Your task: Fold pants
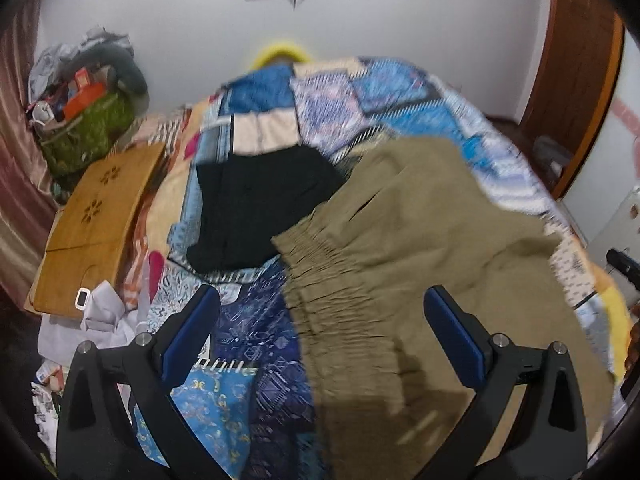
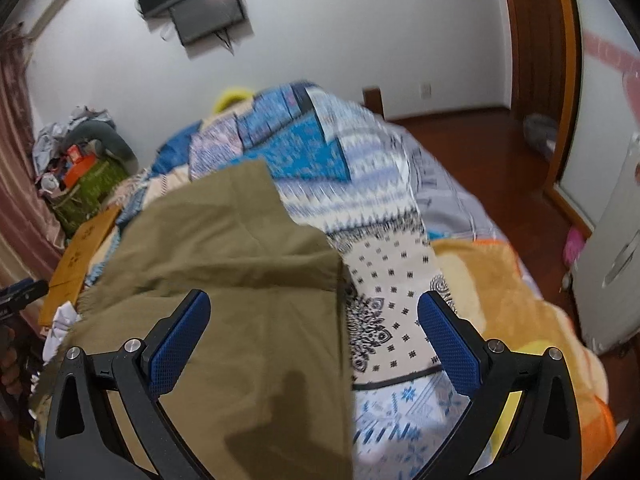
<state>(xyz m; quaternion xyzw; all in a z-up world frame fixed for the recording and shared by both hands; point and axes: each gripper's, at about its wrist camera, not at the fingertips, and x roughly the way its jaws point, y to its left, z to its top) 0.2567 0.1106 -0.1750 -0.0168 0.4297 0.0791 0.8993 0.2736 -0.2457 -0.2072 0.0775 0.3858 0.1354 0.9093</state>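
Note:
Olive-green pants (image 1: 420,248) lie folded over on the patterned bedspread (image 1: 320,100), their gathered elastic waistband (image 1: 320,272) toward the left. My left gripper (image 1: 320,336) hovers open above the waistband end, nothing between its blue pads (image 1: 188,340). In the right wrist view the same pants (image 2: 224,272) fill the lower left, their straight right edge running down the middle. My right gripper (image 2: 314,340) is open over that edge, one finger above the cloth, the other over the bedspread (image 2: 392,280).
A folded black garment (image 1: 260,204) lies on the bed beyond the waistband. A wooden board (image 1: 96,216) and a green bag (image 1: 88,132) of clutter sit at the left. Crumpled white cloth (image 1: 104,320) lies near the bed's left edge. Wooden floor (image 2: 492,152) and a door frame lie right.

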